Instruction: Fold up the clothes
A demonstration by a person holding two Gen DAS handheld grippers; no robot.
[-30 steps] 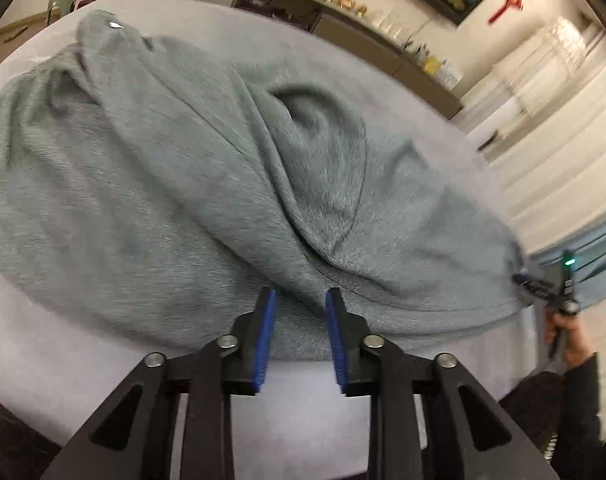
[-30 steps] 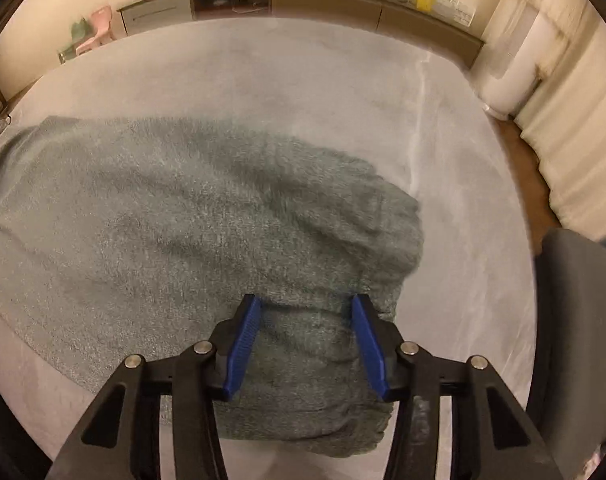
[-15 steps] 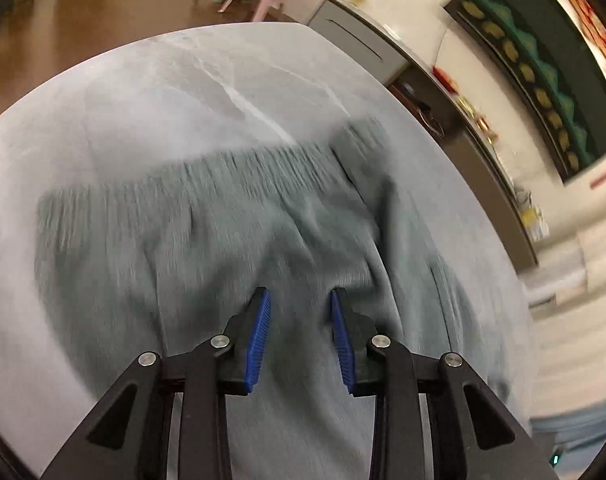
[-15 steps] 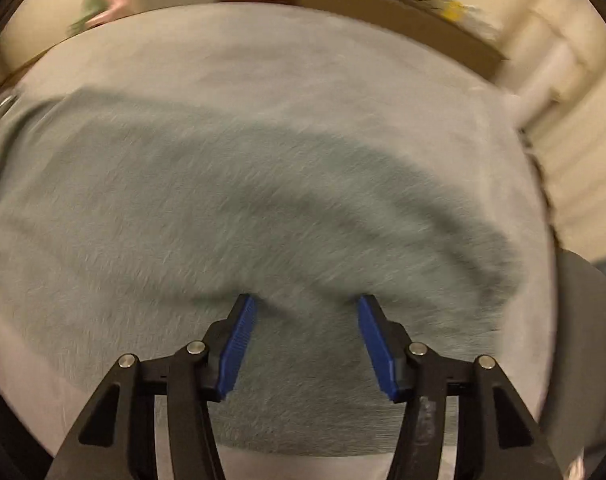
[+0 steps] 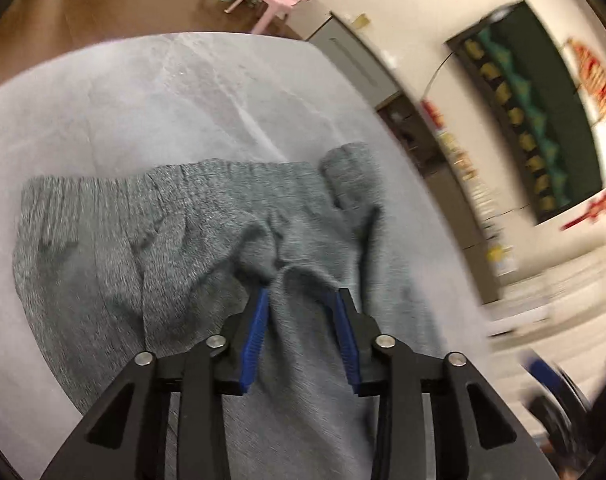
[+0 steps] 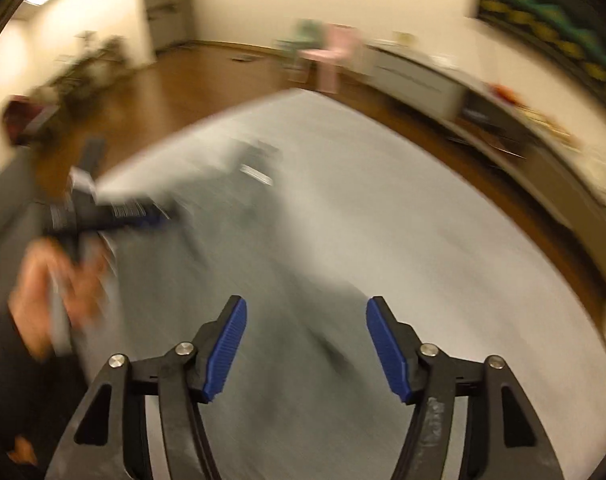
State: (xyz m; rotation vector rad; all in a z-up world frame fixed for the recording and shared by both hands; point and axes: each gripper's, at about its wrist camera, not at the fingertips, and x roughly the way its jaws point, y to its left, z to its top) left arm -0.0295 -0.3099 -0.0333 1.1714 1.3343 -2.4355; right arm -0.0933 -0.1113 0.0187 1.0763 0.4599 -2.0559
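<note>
On my left gripper [image 5: 303, 312] the blue-padded fingers [image 5: 255, 332] stand partly open with a raised fold of the heather-grey knit garment [image 5: 151, 248] running up between them; the cloth touches the inner pads, but I cannot tell whether it is pinched. Ahead of those fingers the garment lies rumpled on the pale grey cloth-covered bench [image 5: 143, 96], its gathered elastic edge running across just beyond the fingertips and a narrow cuffed piece poking up ahead and to the right. Beyond that edge the bench is bare up to its far rim, and to the left of the fingers a bare strip separates the garment from the bench edge; to the right the cloth reaches close to the rim. Past the rim I see brown floor and a pink plastic chair [image 5: 281, 0]. My right gripper [image 6: 306, 346] has its fingers spread wide and nothing between them, with the garment [image 6: 239, 280] smeared by blur under and ahead of them. Only this view shows the left gripper from outside, up and to the left of my right fingers, with the person's hand [image 6: 51, 292] wrapped around its handle, and open bench to the right.
</note>
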